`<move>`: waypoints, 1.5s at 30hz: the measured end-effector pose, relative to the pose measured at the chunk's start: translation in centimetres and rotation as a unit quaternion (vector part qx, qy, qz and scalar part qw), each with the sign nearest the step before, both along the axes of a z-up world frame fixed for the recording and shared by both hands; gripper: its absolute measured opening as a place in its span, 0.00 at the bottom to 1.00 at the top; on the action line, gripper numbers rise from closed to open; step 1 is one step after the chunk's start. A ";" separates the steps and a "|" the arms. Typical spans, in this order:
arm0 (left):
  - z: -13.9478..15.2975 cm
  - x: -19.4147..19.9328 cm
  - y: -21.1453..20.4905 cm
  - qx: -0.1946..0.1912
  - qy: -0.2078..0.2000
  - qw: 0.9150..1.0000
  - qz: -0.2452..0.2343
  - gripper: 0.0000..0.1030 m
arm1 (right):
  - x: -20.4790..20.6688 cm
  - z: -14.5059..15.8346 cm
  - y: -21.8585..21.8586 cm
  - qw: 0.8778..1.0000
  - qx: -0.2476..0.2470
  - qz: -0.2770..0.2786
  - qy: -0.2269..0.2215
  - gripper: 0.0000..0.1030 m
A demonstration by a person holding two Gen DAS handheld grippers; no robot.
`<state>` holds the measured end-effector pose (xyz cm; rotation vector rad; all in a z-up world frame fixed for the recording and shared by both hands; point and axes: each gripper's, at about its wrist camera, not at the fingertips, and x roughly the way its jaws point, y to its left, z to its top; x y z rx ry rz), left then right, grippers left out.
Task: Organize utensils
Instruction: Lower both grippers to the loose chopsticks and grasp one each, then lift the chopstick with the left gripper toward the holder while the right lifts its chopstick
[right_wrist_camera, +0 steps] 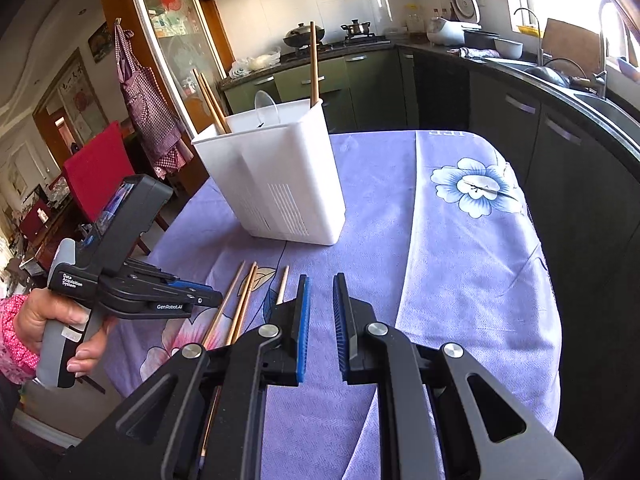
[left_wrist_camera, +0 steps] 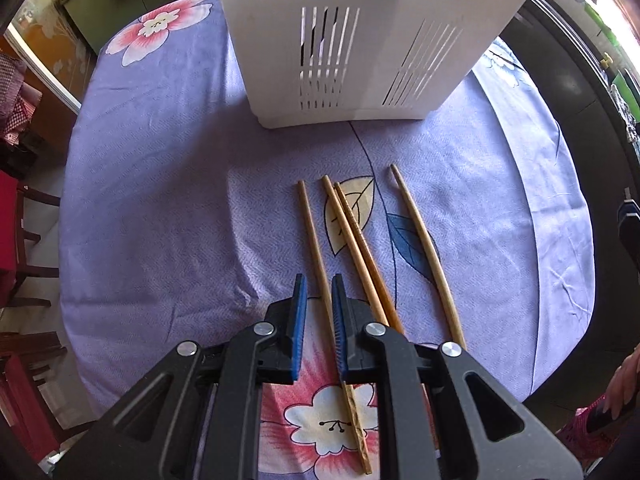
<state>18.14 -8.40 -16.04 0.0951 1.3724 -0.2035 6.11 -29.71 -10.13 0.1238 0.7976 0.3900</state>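
While both hover, left tool (left_wrist_camera: 319, 286) narrowly apart astride a chopstick (left_wrist_camera: 314, 240), right tool (right_wrist_camera: 322, 286) parted, empty.

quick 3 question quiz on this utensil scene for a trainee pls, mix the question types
1. How many loose chopsticks lie on the tablecloth?
2. True or false: the white utensil holder is empty.
3. In the left wrist view, which loose chopstick lines up between the fingers of the left hand-held gripper? A) the leftmost B) the rightmost C) none of them

Key
1. Four.
2. False: upright chopsticks already stand in it.
3. A.
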 end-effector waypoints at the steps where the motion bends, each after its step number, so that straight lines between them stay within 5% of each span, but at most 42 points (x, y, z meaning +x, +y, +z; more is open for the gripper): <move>1: -0.2 0.1 0.0 0.002 0.001 1.000 0.003 0.12 | 0.0 -0.1 0.1 1.000 -0.001 0.000 0.001 0.12; 16: -1.2 0.8 -0.9 0.004 0.001 1.000 0.010 0.06 | 1.6 -1.1 3.3 0.999 -0.018 0.025 0.016 0.12; 22: 0.3 -0.4 0.8 -0.010 -0.028 0.999 0.017 0.06 | 3.7 -4.3 7.2 0.996 -0.044 0.050 0.052 0.13; 25: 1.3 -1.2 1.3 -0.013 -0.040 0.999 0.015 0.06 | 4.5 -6.0 9.4 0.993 -0.075 0.059 0.064 0.25; 33: 2.7 -2.8 2.1 -0.018 -0.062 0.998 0.002 0.06 | 5.3 -8.6 12.2 0.987 -0.131 0.054 0.080 0.25; 45: 2.7 -3.4 3.0 -0.024 -0.069 0.997 0.001 0.06 | 6.3 -9.2 13.7 0.987 -0.136 0.041 0.075 0.07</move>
